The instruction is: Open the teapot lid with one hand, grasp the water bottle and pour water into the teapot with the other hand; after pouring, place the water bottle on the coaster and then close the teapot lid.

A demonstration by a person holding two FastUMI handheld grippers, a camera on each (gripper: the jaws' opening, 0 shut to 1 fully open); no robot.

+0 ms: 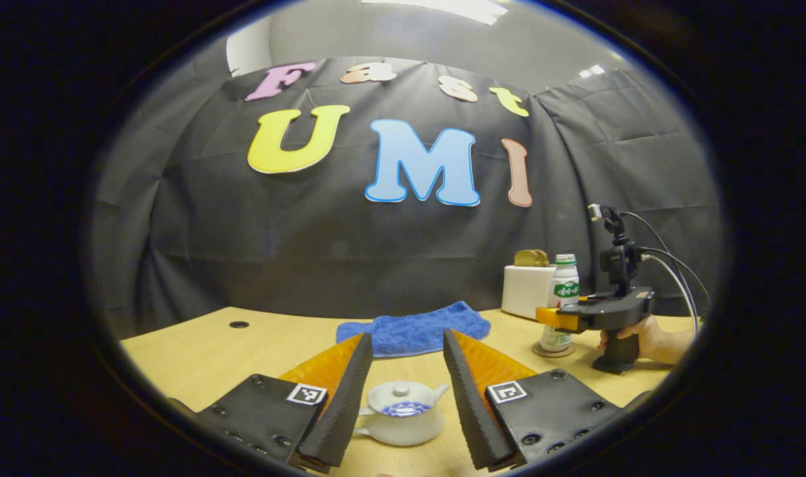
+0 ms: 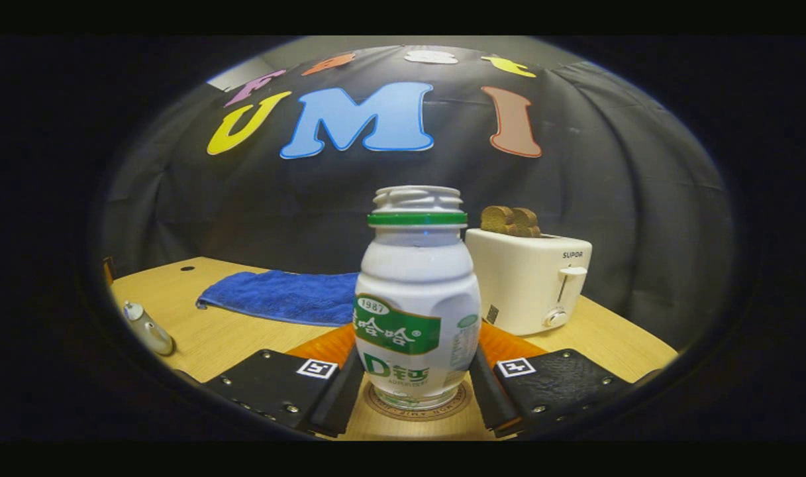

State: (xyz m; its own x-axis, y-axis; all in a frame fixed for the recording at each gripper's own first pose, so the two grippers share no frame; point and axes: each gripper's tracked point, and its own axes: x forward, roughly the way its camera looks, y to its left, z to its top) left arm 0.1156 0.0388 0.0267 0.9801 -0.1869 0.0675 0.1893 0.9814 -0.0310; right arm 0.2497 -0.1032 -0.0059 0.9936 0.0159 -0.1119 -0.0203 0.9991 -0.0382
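One small white ceramic teapot (image 1: 403, 417) with its lid on sat on the light wooden desk (image 1: 197, 358), between the spread fingers of the left gripper (image 1: 406, 391), which touched nothing; the gripper's finger hid part of the pot's handle. One white plastic water bottle with a green neck ring and green label (image 2: 416, 298) stood upright and uncapped on one round brown coaster (image 2: 419, 405), mostly hidden beneath it. The right gripper (image 2: 416, 391) flanked the bottle's base closely, but whether both fingers pressed it I could not tell. At 1 o'clock behind the bottle stood one white toaster (image 2: 528, 281) holding browned slices; at 10 o'clock lay one folded blue towel (image 2: 280, 297). In the left gripper view, a hand (image 1: 648, 338) held the right gripper at 3 o'clock.
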